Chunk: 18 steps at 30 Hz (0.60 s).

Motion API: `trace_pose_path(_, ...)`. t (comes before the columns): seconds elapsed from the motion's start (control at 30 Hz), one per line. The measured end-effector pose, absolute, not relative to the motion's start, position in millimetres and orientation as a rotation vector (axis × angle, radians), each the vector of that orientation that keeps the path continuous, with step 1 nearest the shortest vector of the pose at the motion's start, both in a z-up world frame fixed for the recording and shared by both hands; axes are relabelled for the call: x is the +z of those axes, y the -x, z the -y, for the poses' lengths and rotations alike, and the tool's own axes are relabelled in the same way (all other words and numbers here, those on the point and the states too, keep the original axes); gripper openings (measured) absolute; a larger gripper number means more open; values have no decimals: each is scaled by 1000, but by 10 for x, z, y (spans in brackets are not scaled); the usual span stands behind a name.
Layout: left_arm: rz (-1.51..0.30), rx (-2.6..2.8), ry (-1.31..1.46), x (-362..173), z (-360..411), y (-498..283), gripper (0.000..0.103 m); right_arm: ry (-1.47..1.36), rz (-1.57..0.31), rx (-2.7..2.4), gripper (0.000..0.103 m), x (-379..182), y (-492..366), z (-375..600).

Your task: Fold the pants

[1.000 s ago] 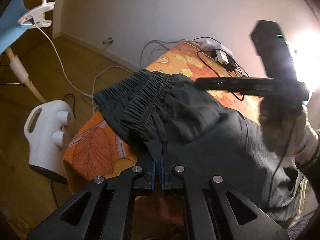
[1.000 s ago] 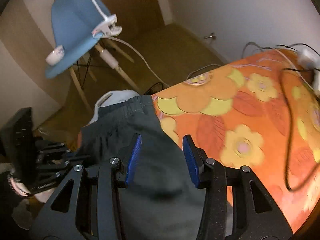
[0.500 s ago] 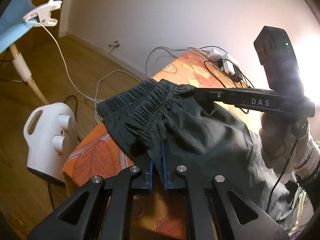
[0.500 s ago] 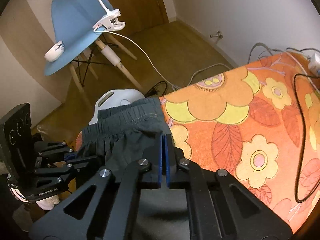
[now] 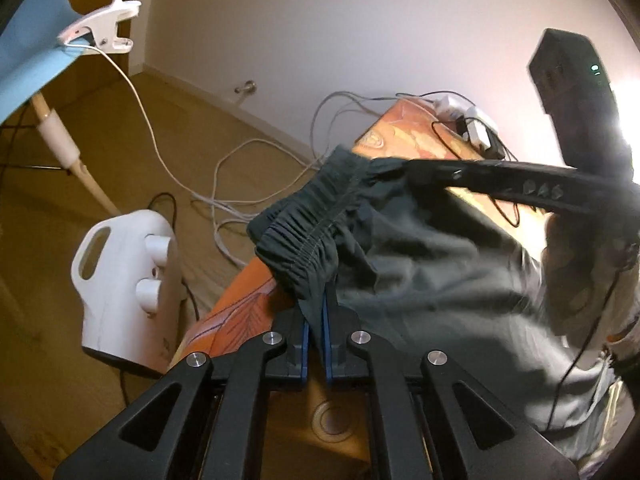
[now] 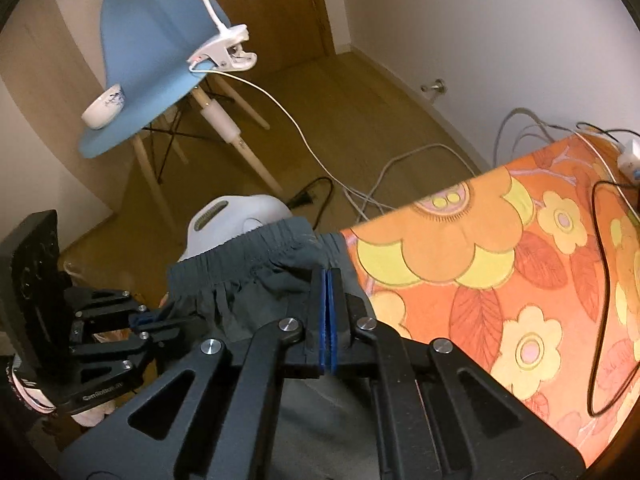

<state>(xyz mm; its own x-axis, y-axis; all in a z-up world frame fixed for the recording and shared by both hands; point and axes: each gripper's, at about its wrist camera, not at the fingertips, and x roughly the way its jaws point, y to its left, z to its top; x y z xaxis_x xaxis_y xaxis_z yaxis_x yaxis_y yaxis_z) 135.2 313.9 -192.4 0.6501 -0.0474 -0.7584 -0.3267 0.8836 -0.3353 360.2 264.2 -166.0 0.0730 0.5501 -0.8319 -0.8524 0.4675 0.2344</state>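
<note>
Both grippers clenched on the pants (image 5: 420, 264) waistband: left gripper (image 5: 315, 320), right gripper (image 6: 327, 312), which stood open a second ago. Waistband now lifted off the tablecloth (image 6: 500, 272).

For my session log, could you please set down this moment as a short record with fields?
garment: dark grey pants, elastic waistband lifted at the table's edge
left gripper: shut on the waistband fabric
right gripper: shut on the waistband's other end
surface: orange floral tablecloth, black cable lying on it
floor: white plastic appliance beside the table, loose white cables
background: blue chair with a small bowl and a white clip lamp
</note>
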Motion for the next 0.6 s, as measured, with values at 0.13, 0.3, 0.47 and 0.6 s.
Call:
trace_pose_path(0.13, -867, 201, 439, -1879, -3134, -1343, 15, 336, -1022, 1030, 10, -1491, -3614, -2384)
trace_pose_path(0.3, -871, 228, 378, -1677, -3123, -1265, 17, 299, -933, 940, 39, -1082, -3482, -1728)
trace_pose_path(0.47, -840, 196, 286, -1299, -2890, -1224, 17, 281, -876, 808, 47, -737, -3307, -975)
trace_pose_path(0.6, -806, 119, 239, -990, -2554, -1240, 17, 195, -854, 711, 48, -491, -3119, -306)
